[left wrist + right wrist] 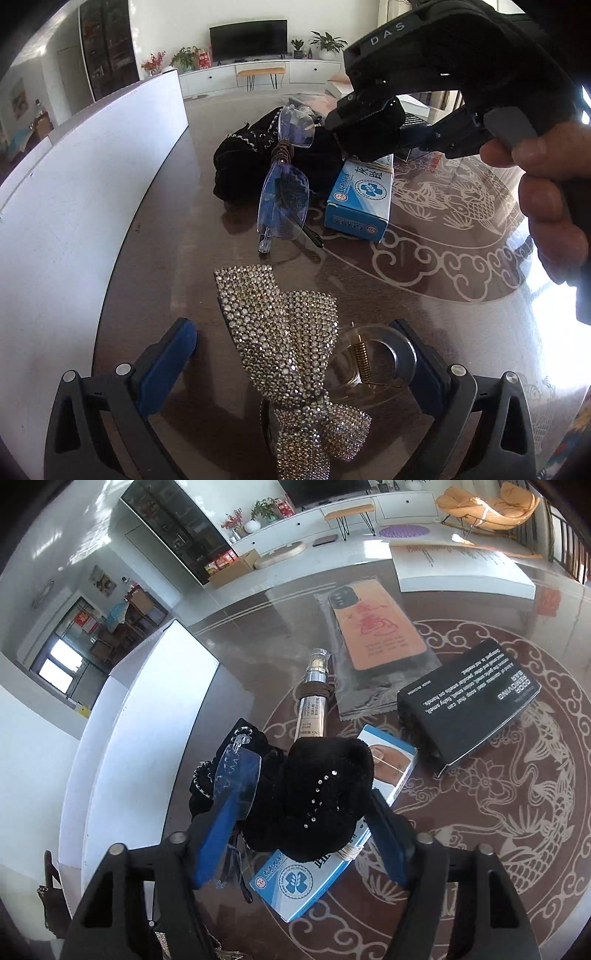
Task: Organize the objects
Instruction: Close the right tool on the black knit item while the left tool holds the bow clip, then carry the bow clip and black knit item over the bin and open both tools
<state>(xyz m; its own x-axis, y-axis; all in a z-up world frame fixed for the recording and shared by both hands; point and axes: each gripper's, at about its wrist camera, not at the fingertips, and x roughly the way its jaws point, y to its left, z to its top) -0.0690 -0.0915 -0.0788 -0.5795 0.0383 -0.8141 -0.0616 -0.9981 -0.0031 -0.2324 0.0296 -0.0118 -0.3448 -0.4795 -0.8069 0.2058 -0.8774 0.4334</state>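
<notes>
While raised above table, black velvet scrunchie (317,797) pinched in right claw (299,834)

The rhinestone bow (295,369) glitters silver-gold; the glasses (282,188) have blue-tinted clear lenses. A black velvet piece (325,797) carries a curved line of tiny crystals. The small box (360,195) is blue and white (round emblem printed). The table (424,258) is brown with pale scrollwork, possibly a fish motif

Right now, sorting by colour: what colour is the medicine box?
Blue and white medicine box; clearest in the left wrist view.
</notes>
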